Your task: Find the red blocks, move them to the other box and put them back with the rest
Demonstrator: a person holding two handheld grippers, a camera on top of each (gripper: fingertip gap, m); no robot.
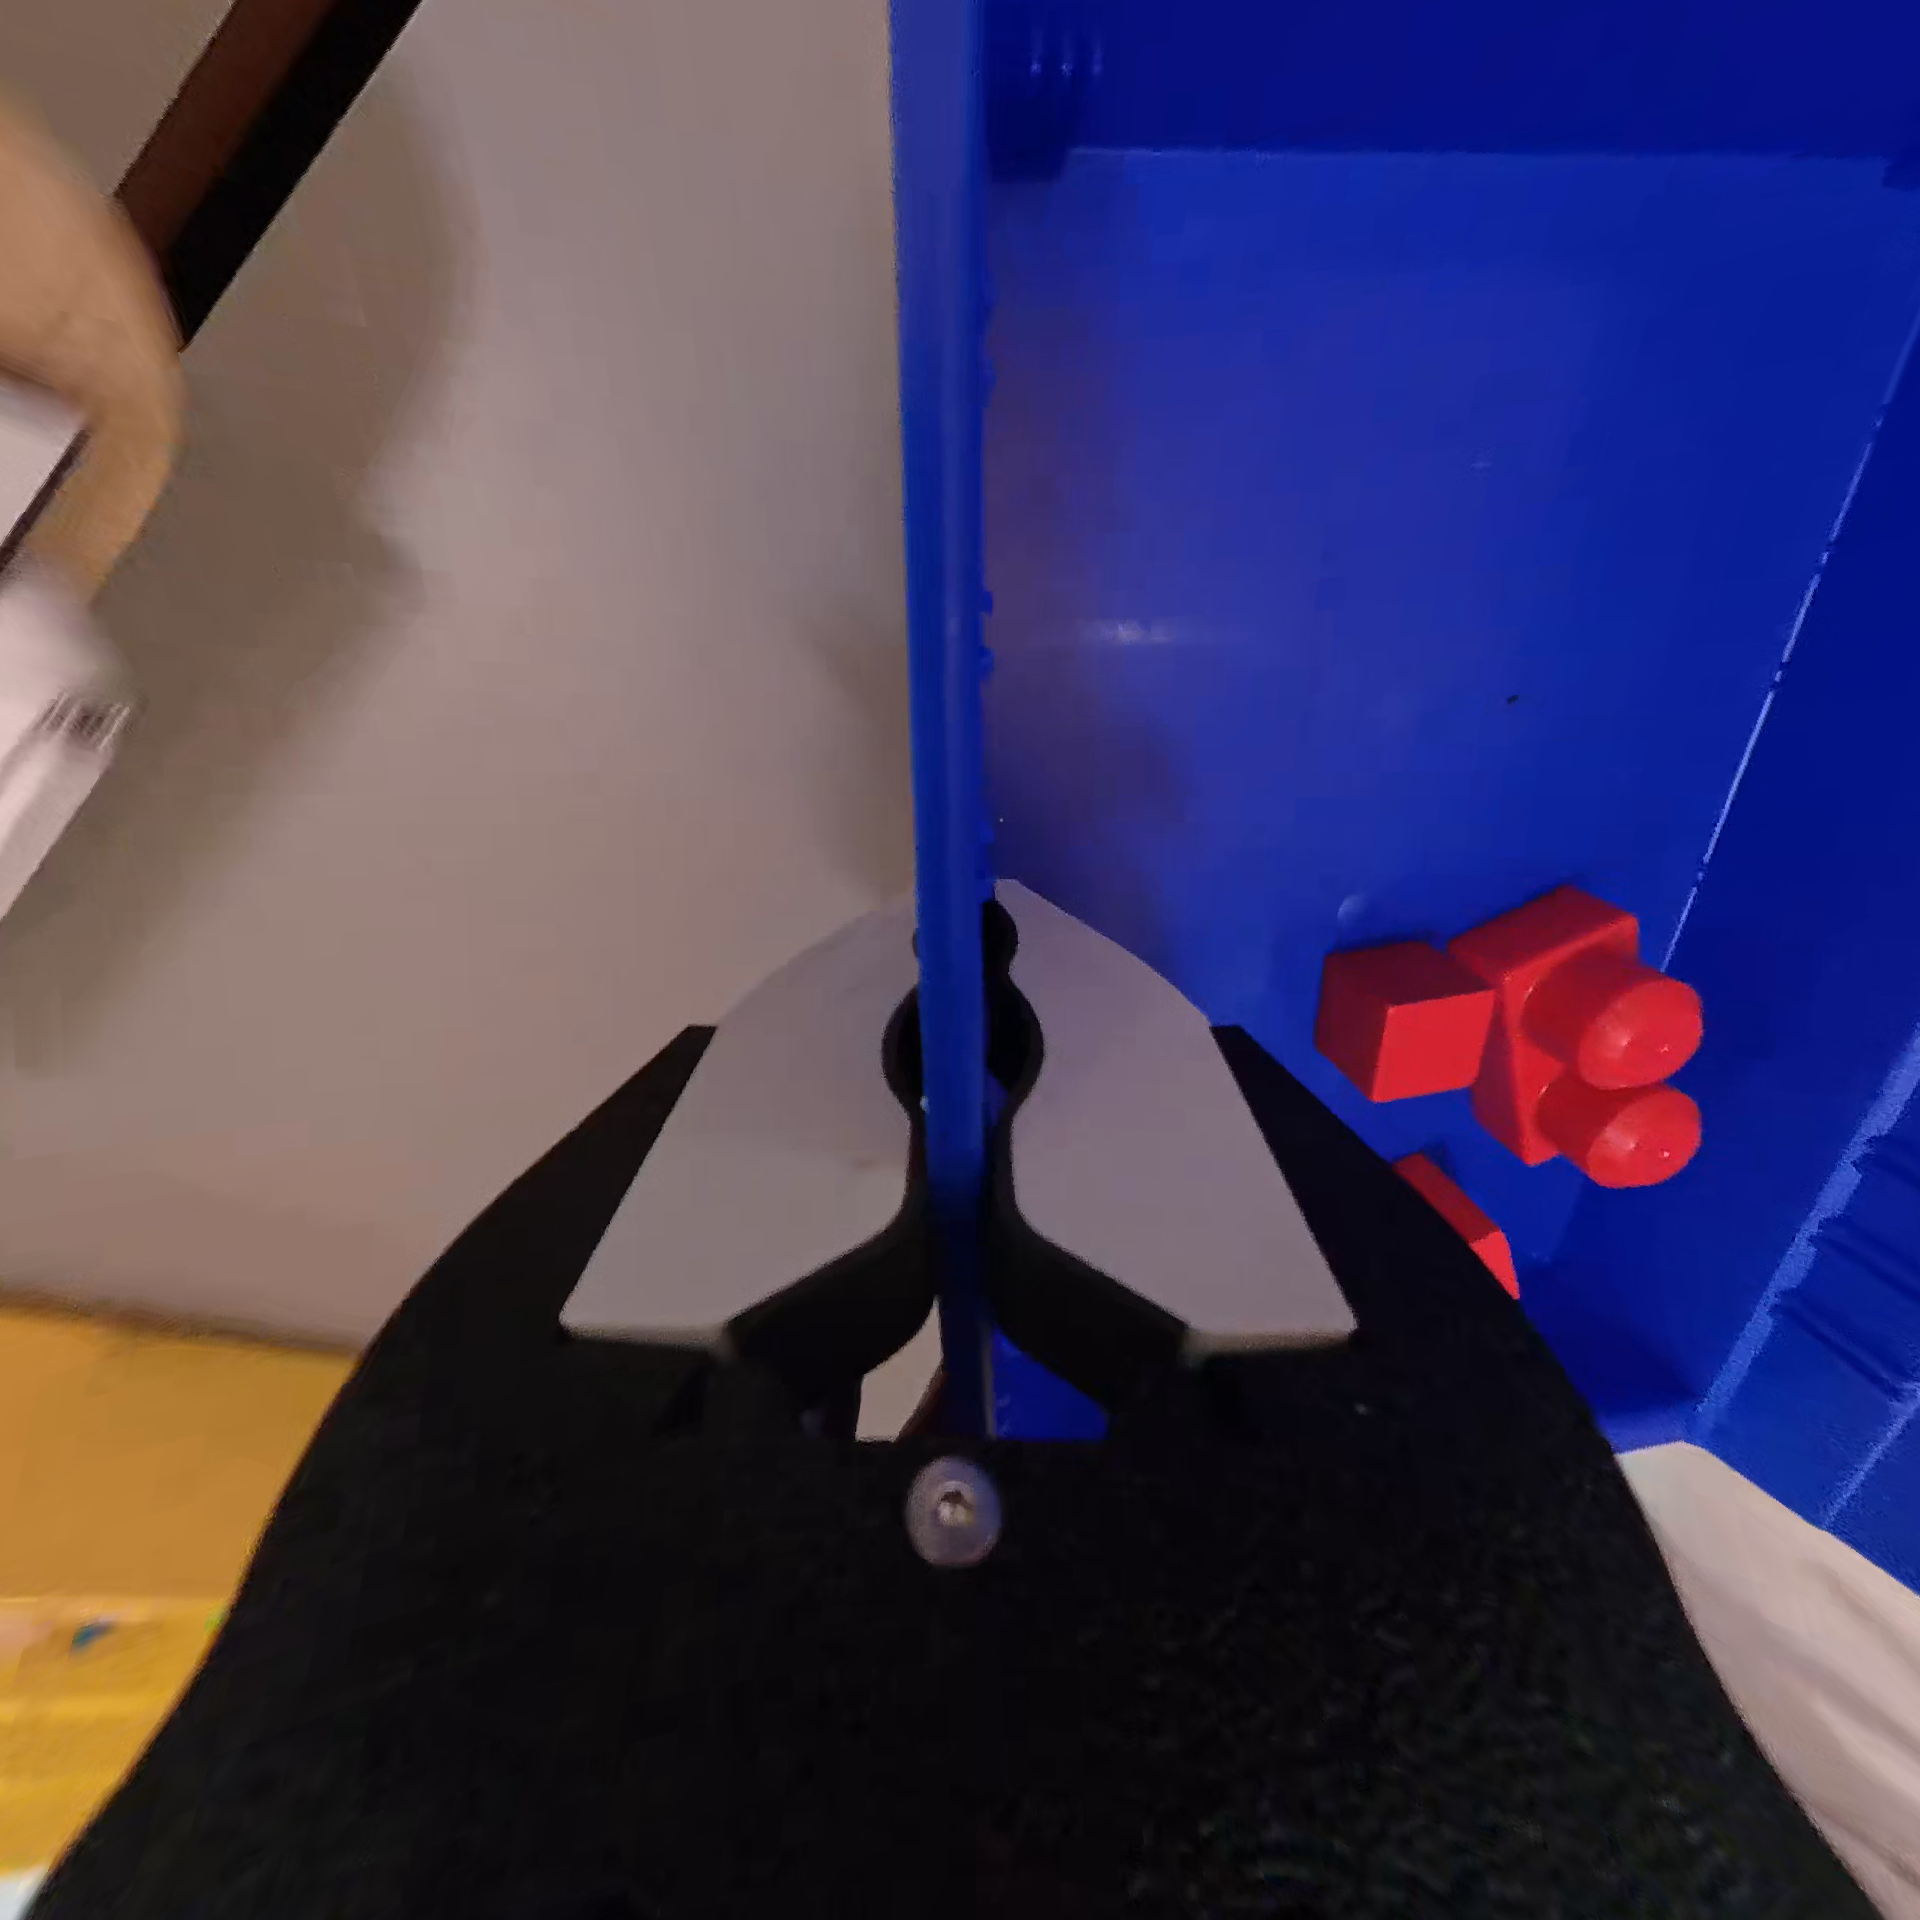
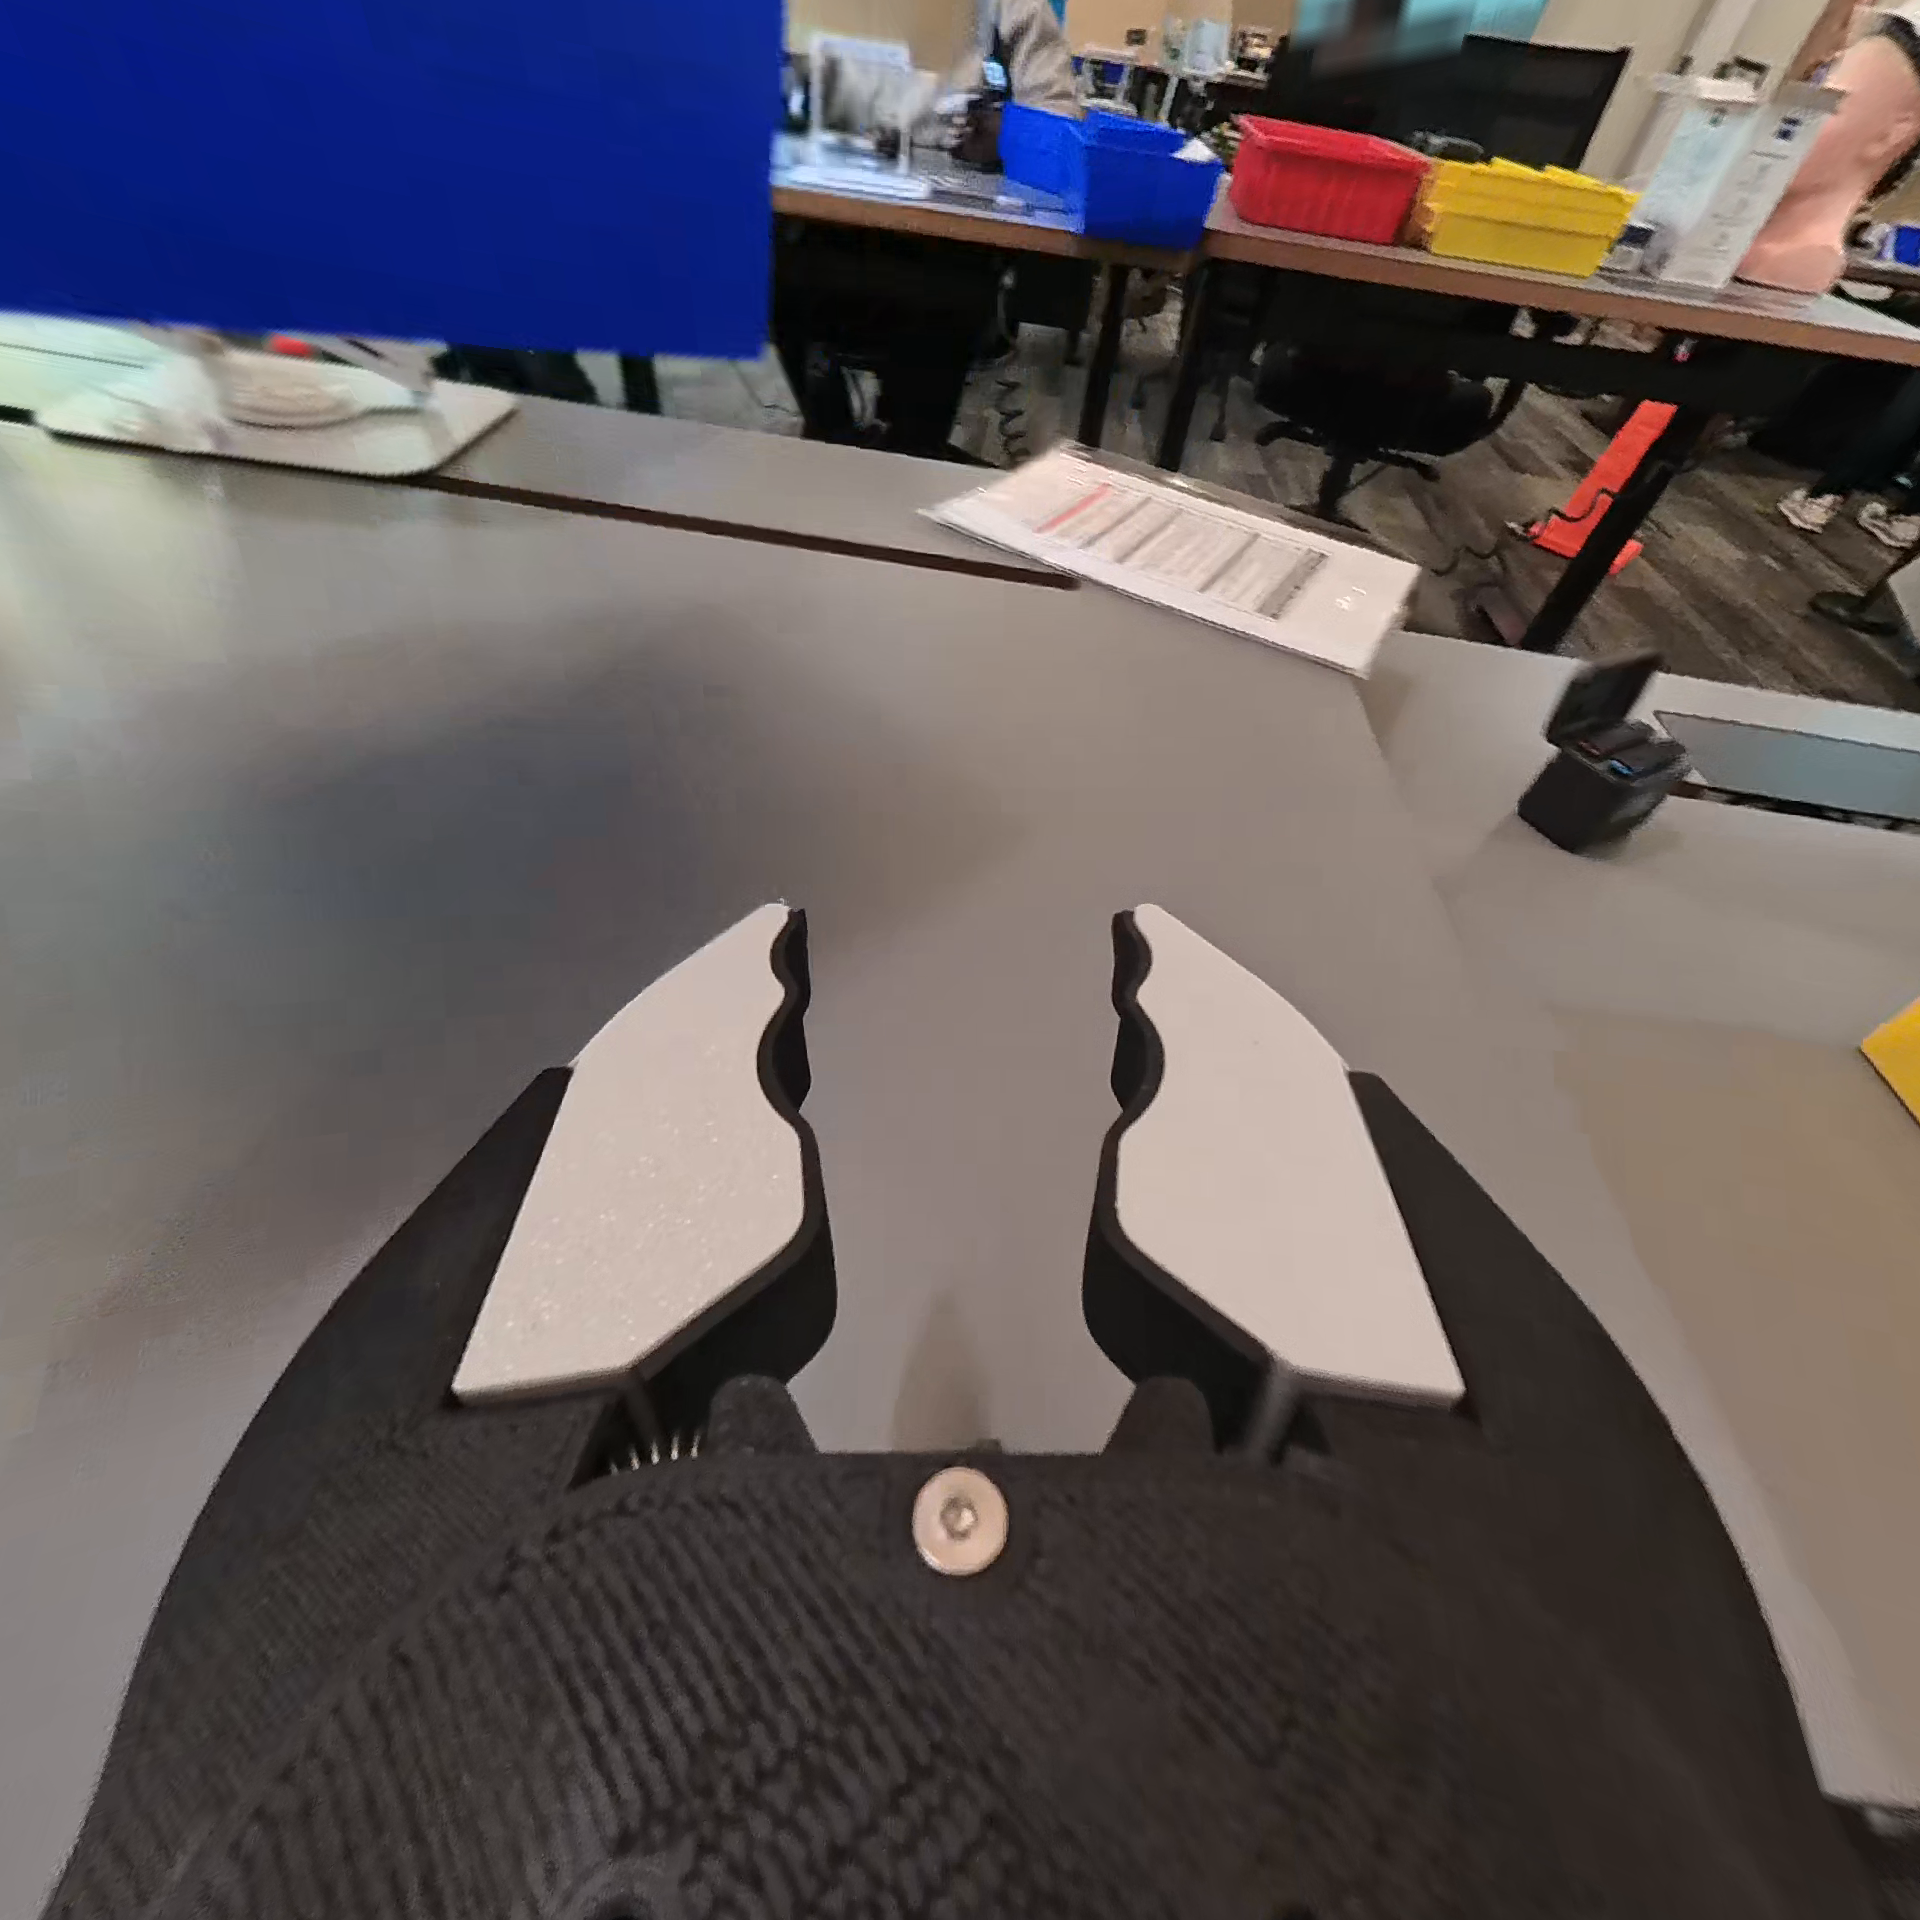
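Observation:
My left gripper (image 1: pixel 954 935) is shut on the thin side wall of a blue box (image 1: pixel 940 540), one pad on each face of the wall. The box is lifted and tilted, its inside facing me. Red blocks (image 1: pixel 1512 1029) lie against its lower right corner, one with two round studs, and another red piece (image 1: pixel 1460 1226) sits just below. In the right wrist view the same blue box (image 2: pixel 384 166) hangs at the upper left, above the grey table (image 2: pixel 727 727). My right gripper (image 2: pixel 958 925) is open and empty, low over the table.
A sheet of paper (image 2: pixel 1174 540) lies at the table's far edge and a small black case (image 2: pixel 1600 769) on the right. A yellow edge (image 2: pixel 1896 1049) shows far right. A yellow surface (image 1: pixel 135 1507) lies lower left in the left view. Coloured bins stand on far desks.

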